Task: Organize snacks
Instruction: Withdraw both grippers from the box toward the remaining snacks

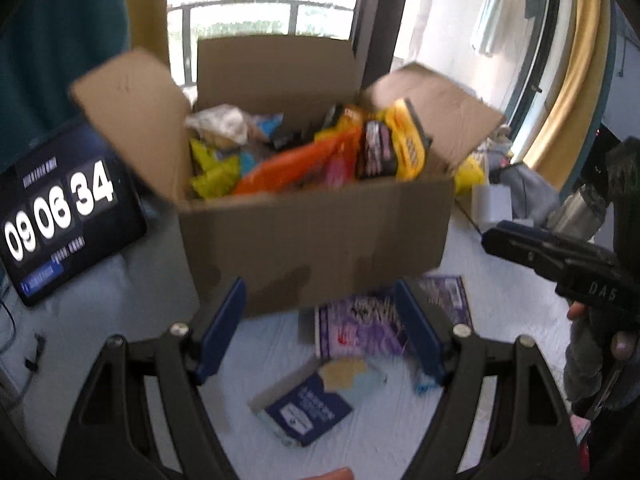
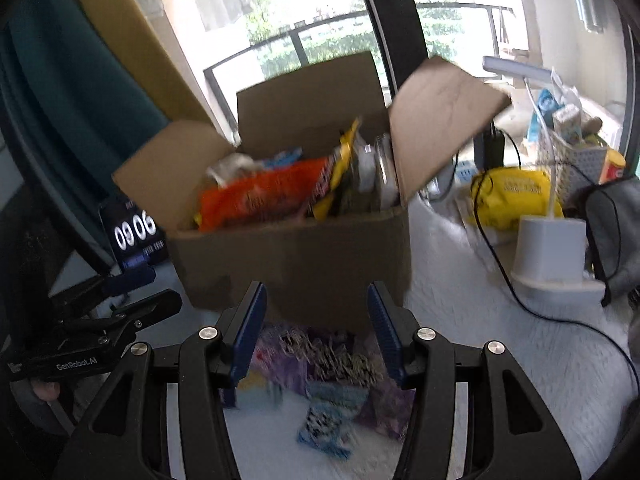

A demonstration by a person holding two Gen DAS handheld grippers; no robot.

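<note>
one cardboard box point(image 1: 316, 236) (open), two grippers, one tablet point(image 1: 60, 216).

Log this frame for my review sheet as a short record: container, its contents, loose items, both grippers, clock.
container: cardboard box, flaps open, on a white table
contents: mixed snack packets, an orange bag on top
loose items: purple packets and a dark blue packet on the table in front of the box
left gripper: open, nothing between the fingers
right gripper: open, nothing between the fingers
clock: tablet left of the box, reads 09 06 34
</note>
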